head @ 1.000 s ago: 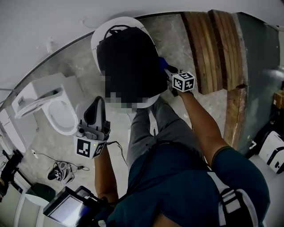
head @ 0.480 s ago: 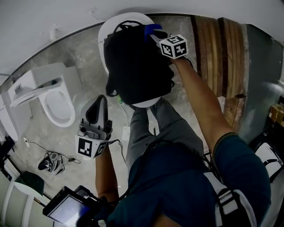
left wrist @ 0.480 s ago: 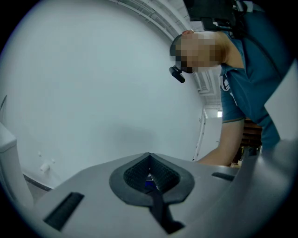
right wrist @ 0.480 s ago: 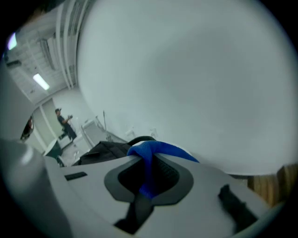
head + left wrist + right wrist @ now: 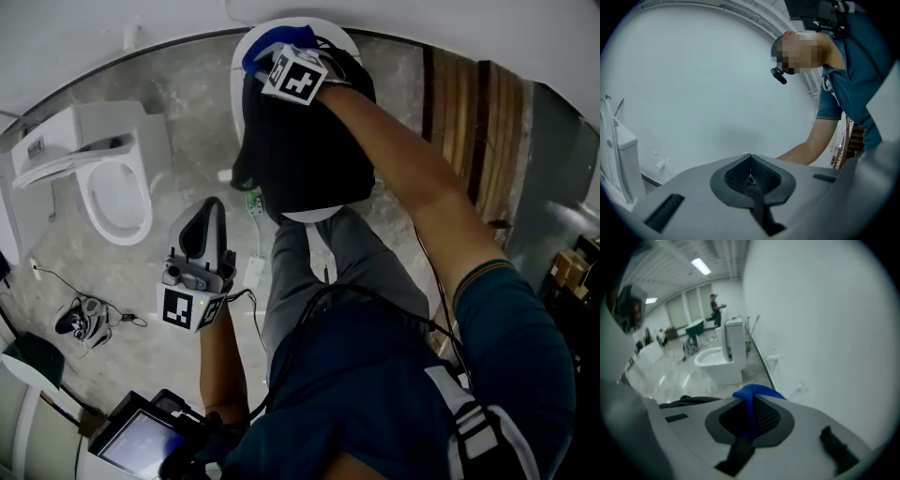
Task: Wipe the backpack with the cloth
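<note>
Your right claw (image 5: pixel 277 62) is closed on the blue cloth (image 5: pixel 261 54), and a fold of the cloth stands out between the two jaws in the right gripper view. The claw presses the cloth on the far end of the black backpack (image 5: pixel 300 150), toward its left corner.

This is the main change. One second ago the same claw was at the right edge of the backpack, at its near part. Half a second ago it was at the far right corner. Now it has crossed over the top of the backpack, and your right arm lies stretched above the whole bag.

The backpack has not changed its place. It lies on the round white surface (image 5: pixel 307 216), and it covers most of it.

Your left claw (image 5: pixel 204 234) has not moved in this second. It stays to the near left of the backpack, well apart from it and not touching it. Its jaws are pressed together with nothing between them, and in the left gripper view they point up at the pale wall (image 5: pixel 693 93).

The white toilet (image 5: pixel 112 192) stands further to the left of the backpack, beyond the left claw.
</note>
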The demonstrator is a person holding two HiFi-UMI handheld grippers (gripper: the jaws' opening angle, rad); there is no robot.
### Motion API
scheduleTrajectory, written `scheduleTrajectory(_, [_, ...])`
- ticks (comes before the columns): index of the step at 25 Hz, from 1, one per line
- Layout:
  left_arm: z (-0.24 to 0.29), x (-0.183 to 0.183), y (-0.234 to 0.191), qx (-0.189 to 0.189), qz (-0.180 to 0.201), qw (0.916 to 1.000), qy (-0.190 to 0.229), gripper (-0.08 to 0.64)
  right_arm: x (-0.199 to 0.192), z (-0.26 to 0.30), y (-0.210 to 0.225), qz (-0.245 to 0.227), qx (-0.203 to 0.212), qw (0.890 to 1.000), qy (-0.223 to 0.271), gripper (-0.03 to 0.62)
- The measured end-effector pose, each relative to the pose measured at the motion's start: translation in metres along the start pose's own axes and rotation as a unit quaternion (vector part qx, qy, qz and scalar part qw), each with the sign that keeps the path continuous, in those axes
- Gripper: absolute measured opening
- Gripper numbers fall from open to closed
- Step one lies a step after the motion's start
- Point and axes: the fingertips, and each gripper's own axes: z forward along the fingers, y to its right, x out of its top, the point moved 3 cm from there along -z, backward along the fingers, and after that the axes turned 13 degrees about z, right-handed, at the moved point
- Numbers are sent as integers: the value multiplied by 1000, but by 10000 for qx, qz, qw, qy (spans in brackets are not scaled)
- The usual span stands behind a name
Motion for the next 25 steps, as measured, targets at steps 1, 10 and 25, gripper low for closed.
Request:
scheduleTrajectory(1, [-4, -2, -2, 49, 18, 10000, -28, 3, 8, 8, -17, -544, 32, 9983, -200, 28])
scheduleTrajectory(10, [-16, 1, -8, 228, 17, 9997, 72, 3, -30, 36, -144, -3751, 552, 9018, -2073, 29])
scheduleTrajectory(25, [-14, -2, -1, 14, -48, 10000, 52, 3, -145, 7, -338, -4203, 1402, 8811, -1652, 29])
